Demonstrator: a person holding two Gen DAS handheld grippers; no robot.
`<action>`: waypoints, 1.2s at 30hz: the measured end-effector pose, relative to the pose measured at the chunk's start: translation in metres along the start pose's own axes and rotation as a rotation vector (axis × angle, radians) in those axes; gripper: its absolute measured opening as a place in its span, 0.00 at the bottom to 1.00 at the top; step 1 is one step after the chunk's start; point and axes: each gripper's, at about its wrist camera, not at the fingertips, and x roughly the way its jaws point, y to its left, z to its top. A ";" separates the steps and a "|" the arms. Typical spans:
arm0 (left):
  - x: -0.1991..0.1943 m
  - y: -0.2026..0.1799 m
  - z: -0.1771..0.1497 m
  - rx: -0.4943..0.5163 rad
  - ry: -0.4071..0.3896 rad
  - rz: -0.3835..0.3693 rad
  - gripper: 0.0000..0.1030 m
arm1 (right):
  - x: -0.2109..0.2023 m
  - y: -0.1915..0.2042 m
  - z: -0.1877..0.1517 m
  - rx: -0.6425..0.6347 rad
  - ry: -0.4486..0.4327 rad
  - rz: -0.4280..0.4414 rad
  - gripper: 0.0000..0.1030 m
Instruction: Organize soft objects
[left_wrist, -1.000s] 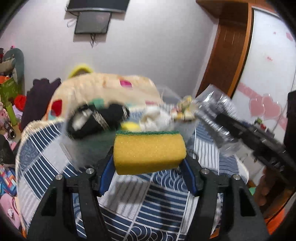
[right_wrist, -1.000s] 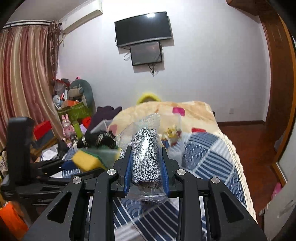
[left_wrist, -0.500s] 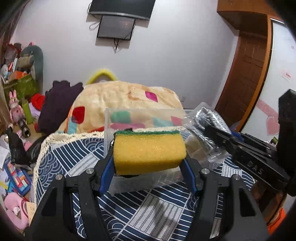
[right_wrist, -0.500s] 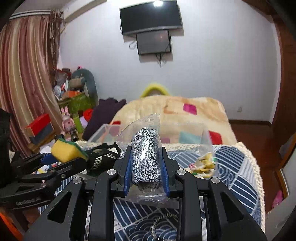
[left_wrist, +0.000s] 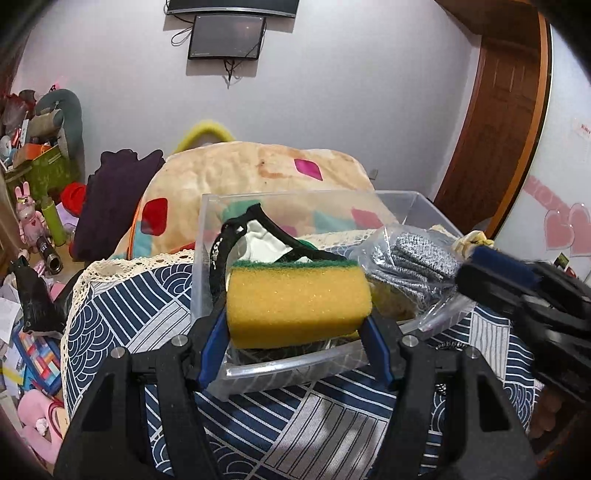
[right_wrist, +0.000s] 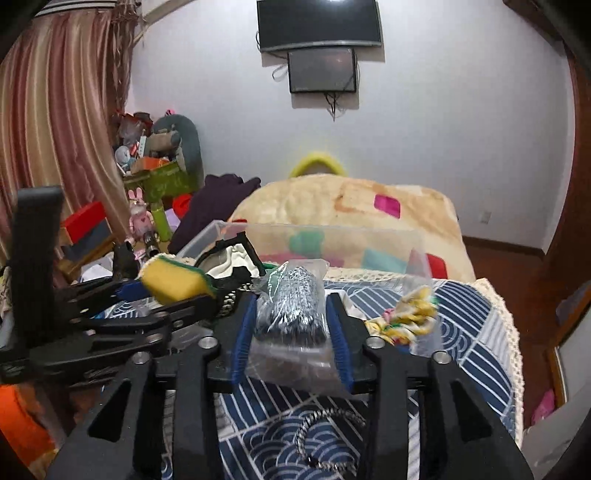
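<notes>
My left gripper (left_wrist: 295, 325) is shut on a yellow sponge with a green scouring top (left_wrist: 297, 301) and holds it over the near edge of a clear plastic bin (left_wrist: 314, 199). The sponge also shows in the right wrist view (right_wrist: 173, 280). My right gripper (right_wrist: 291, 332) is shut on a clear bag of grey knit fabric (right_wrist: 291, 306), held over the bin's right side; the bag also shows in the left wrist view (left_wrist: 410, 258). A black-and-white garment (left_wrist: 255, 236) lies in the bin (right_wrist: 332, 236).
The bin stands on a blue patterned cloth (left_wrist: 332, 424). A yellow-white knotted rag (right_wrist: 406, 317) and a black-white cord (right_wrist: 325, 435) lie on the cloth (right_wrist: 472, 332). A beige quilt (left_wrist: 258, 173) lies behind, with toys and boxes (right_wrist: 159, 173) at left.
Both grippers have moved forward toward the bin with their loads. The sponge and the bag now hang over the bin; the bin looks closer.
</notes>
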 end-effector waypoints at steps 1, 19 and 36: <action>0.002 -0.001 0.000 0.005 0.004 -0.001 0.62 | -0.006 0.000 -0.002 -0.003 -0.008 0.004 0.36; 0.009 -0.009 0.004 0.006 0.027 0.006 0.72 | 0.012 -0.026 -0.062 0.064 0.156 -0.053 0.66; -0.048 -0.002 -0.021 0.013 -0.065 -0.035 0.74 | 0.034 -0.007 -0.071 0.001 0.195 -0.069 0.09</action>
